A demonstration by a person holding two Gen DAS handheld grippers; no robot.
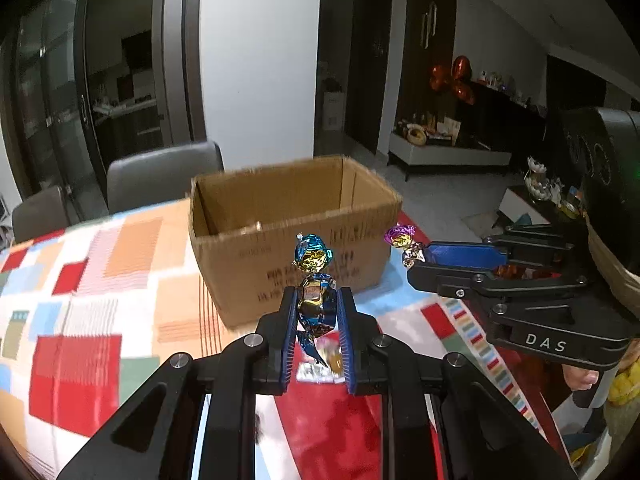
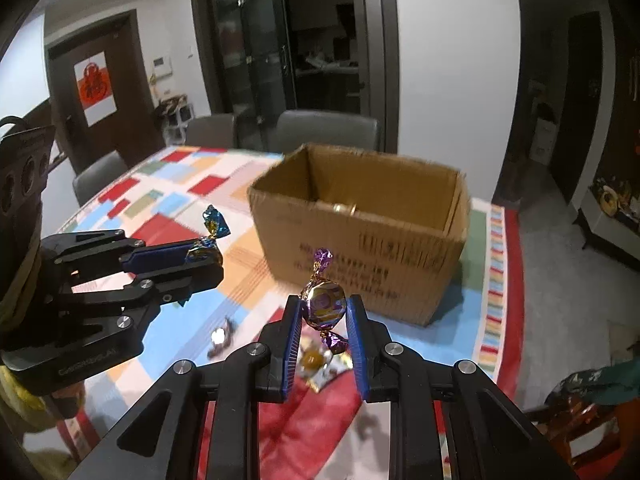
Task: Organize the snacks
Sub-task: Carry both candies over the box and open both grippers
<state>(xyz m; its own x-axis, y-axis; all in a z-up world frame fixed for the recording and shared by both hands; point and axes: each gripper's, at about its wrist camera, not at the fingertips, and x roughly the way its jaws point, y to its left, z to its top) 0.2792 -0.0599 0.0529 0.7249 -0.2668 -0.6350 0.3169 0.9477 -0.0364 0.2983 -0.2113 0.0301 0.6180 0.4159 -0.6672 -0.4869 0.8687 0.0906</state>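
Observation:
An open cardboard box (image 1: pixel 288 236) stands on the patterned tablecloth (image 1: pixel 80 280); it also shows in the right wrist view (image 2: pixel 360 240). My left gripper (image 1: pixel 316 304) is shut on a blue-and-gold wrapped candy (image 1: pixel 314 280), held above the table in front of the box. It appears at the left of the right wrist view (image 2: pixel 208 258) with the blue candy (image 2: pixel 212 236). My right gripper (image 2: pixel 324 304) is shut on a purple-and-gold wrapped candy (image 2: pixel 324 300). It enters the left wrist view from the right (image 1: pixel 416 258) with the purple candy (image 1: pixel 402 240).
More wrapped candies lie on the cloth below the grippers (image 2: pixel 320 360), (image 2: pixel 220 338). Grey chairs (image 1: pixel 164 176) stand behind the table. The table edge runs along the right (image 2: pixel 508 280), with floor and a sideboard beyond.

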